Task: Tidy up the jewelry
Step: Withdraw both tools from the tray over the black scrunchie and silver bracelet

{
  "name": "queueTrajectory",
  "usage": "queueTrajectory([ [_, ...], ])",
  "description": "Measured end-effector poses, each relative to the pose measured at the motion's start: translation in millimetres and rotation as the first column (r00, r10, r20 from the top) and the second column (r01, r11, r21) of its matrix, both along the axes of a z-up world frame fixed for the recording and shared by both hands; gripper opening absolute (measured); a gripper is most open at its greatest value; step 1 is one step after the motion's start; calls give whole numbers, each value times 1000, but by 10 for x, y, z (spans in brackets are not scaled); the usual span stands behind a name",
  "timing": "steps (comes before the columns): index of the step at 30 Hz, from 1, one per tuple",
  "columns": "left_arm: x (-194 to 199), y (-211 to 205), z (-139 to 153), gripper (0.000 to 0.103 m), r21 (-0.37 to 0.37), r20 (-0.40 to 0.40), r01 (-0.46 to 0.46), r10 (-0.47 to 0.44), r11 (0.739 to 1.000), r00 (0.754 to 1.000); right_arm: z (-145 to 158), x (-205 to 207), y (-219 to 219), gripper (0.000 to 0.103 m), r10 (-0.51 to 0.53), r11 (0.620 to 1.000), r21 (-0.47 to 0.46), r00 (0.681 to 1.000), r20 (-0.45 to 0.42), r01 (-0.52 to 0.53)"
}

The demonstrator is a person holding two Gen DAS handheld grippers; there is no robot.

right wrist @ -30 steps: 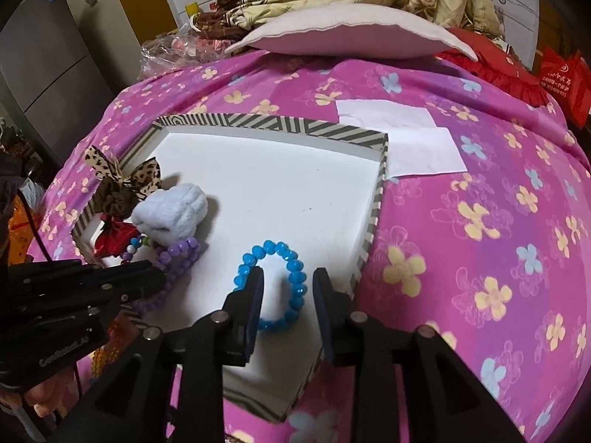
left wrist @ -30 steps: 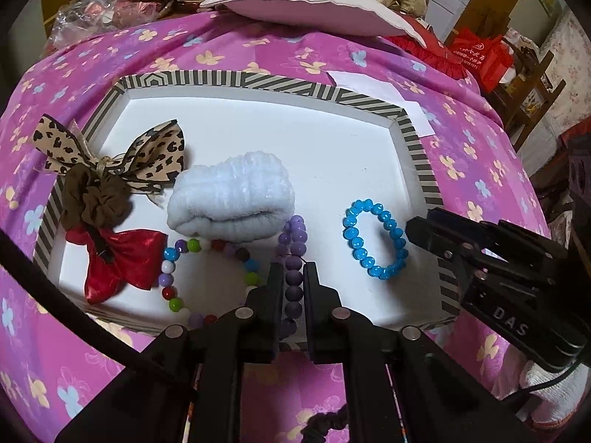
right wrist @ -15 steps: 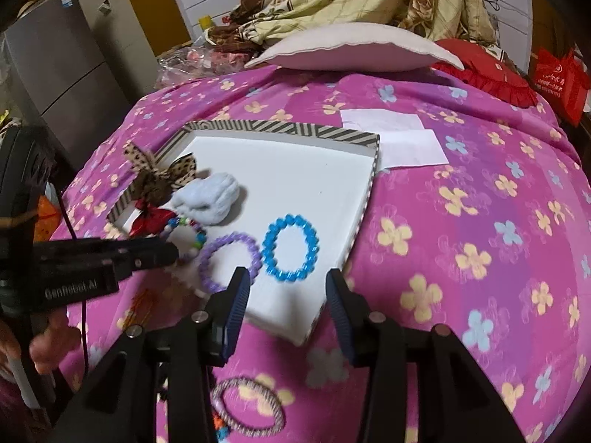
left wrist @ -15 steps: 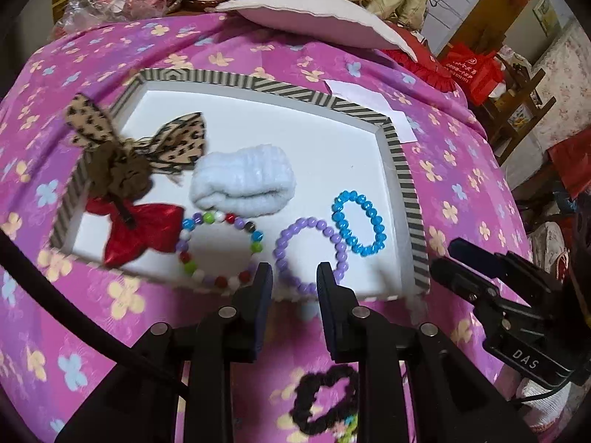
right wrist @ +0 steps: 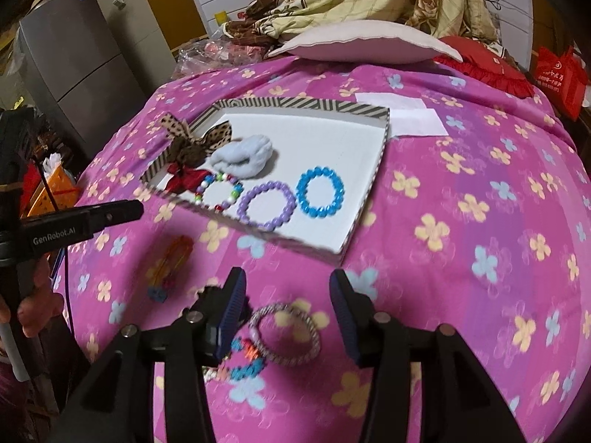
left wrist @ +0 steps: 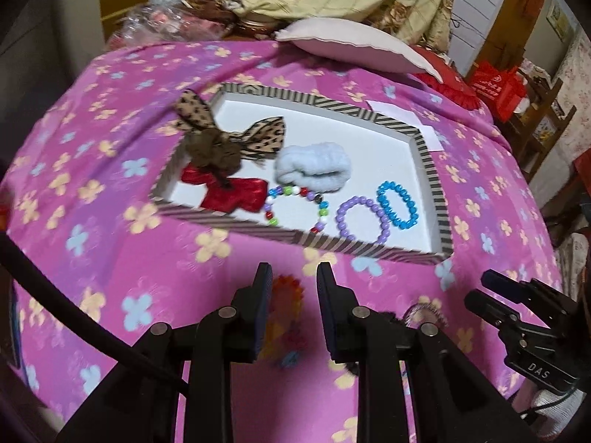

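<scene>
Right gripper [right wrist: 284,291], lower centre of the right wrist view: jaws spread wide, holding nothing. A silver braided bangle [right wrist: 284,334] lies flat on the pink floral cover [right wrist: 480,192] directly below and between the fingers. Small multicoloured bead pieces [right wrist: 242,363] sit touching or just beside the bangle's lower-left edge; contact cannot be confirmed.

Left gripper [left wrist: 291,284], lower centre of the left wrist view: jaws parted, empty. An orange hair clip [right wrist: 171,258] lies on the cover under its fingers, blurred.

Judgement on the step in hand: the next pickup appears to be the bangle. It should go best if the fingers descend astride one side of the ring, pinching across the band instead of spanning the hoop, with the grip taken on the right-hand arc, away from the bead pieces. The soft cover will give under pressure, so a shallow descent is advisable.

Further up, centre frame: the striped tray [right wrist: 364,199] holds a multicoloured bead bracelet [right wrist: 219,192], a purple bracelet [right wrist: 266,205] and a blue bracelet [right wrist: 320,192] in a row along its near edge, close together. Behind them lie a pale blue scrunchie [right wrist: 245,155], a red bow [right wrist: 183,179] and a leopard bow [right wrist: 197,140].

Open room: the tray's upper-right floor is bare. The near rim is raised and must be cleared on entry
</scene>
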State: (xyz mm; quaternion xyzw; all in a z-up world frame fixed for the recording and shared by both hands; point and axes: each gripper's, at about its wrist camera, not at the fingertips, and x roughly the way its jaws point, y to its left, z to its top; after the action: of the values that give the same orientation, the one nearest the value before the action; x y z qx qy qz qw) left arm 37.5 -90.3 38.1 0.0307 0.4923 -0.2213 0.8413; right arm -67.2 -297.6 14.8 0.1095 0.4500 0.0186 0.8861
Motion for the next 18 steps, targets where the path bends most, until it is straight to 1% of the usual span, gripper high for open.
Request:
queueTrajectory([
  [5,-192,54,-74,46,30,9,-16,16,999,1000,-32,-151,97,52,-3,1000,-7,1000,-8,3],
  [11,-382,120,-152,46,35,4,-30,29,999,1000,-44,-308,128,52,-11,1000,4,1000,-7,11],
  [14,-486,139,-139,46,47,40,-41,39,998,998,-23,-368,156,52,-9,1000,7,1000,-3,9],
  [18,-557,141,-127,46,53,61,-45,41,998,997,-1,-413,202,52,-1,1000,9,1000,0,1],
])
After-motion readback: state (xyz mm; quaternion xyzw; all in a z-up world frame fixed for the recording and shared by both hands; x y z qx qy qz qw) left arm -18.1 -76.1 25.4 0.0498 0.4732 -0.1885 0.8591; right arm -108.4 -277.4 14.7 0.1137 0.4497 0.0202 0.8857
